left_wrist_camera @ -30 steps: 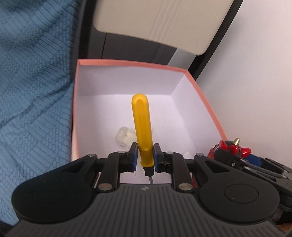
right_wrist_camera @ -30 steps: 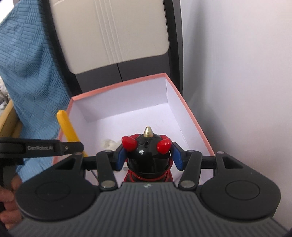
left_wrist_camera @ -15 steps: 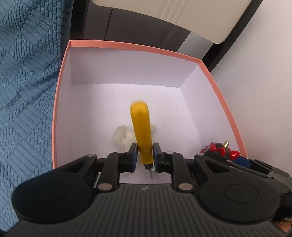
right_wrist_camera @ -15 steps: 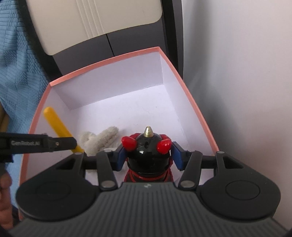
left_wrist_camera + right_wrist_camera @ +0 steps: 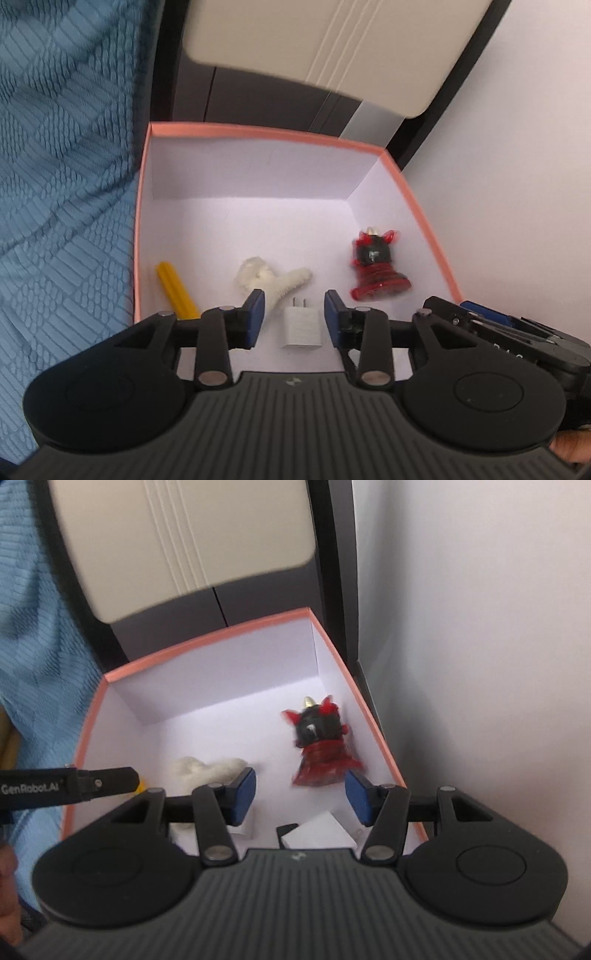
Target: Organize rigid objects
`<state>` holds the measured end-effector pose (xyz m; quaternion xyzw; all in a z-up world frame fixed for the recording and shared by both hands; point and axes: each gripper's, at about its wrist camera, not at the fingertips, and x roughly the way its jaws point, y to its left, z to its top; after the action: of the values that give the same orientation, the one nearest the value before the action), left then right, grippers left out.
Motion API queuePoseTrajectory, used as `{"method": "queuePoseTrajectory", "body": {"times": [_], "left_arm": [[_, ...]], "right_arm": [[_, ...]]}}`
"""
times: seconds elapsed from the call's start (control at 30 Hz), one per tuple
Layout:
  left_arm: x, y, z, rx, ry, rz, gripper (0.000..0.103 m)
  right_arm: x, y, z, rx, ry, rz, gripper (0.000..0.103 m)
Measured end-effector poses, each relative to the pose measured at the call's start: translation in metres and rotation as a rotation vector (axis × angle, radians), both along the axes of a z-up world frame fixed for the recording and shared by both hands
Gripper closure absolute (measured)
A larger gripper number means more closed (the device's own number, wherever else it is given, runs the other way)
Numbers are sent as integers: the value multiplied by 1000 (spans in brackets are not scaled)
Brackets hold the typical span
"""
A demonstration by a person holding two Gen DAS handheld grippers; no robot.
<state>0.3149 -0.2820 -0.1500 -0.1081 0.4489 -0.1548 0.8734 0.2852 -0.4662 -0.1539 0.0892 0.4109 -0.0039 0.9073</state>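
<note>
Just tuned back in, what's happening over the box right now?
A person holds both grippers over the pink-rimmed white cardboard box. The left gripper is opening with nothing between its fingers; the yellow plastic-handled screwdriver lies by the box's left wall. The right gripper is open too, and the blurred red and black horned toy figure is in the box by the right wall. A fluffy white plush piece and a white plug-in charger also lie inside.

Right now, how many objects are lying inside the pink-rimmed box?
4, possibly more hidden behind the grippers: yellow-handled screwdriver by the left wall, fluffy white toy mid-floor, white charger plug nearest the camera, red-and-black figurine by the right wall.
</note>
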Motion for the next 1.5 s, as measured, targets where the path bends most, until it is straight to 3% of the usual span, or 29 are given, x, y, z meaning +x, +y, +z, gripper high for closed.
{"method": "queuePoseTrajectory", "body": {"times": [0.5, 0.53, 0.7, 1.07, 1.23, 1.27, 1.37, 1.5], "left_arm": [[-84, 45, 87, -44, -166, -29, 50], [-89, 49, 92, -45, -170, -32, 50], [-123, 66, 116, -53, -226, -59, 41], [-192, 101, 142, -76, -289, -88, 33], [-215, 111, 151, -60, -317, -92, 23], [-219, 112, 152, -62, -322, -92, 22], [-230, 116, 153, -52, -333, -85, 12], [-243, 122, 149, -37, -336, -75, 5]], "right_arm": [[-83, 23, 78, -17, -144, -23, 46], [-90, 25, 83, -7, -90, -27, 46], [-123, 37, 106, -17, -121, -46, 46], [-193, 75, 136, -35, -177, -76, 44], [-217, 89, 142, -32, -197, -82, 43], [-222, 92, 143, -33, -202, -77, 39], [-230, 98, 144, -39, -216, -72, 15], [-233, 107, 140, -44, -209, -54, 15]]}}
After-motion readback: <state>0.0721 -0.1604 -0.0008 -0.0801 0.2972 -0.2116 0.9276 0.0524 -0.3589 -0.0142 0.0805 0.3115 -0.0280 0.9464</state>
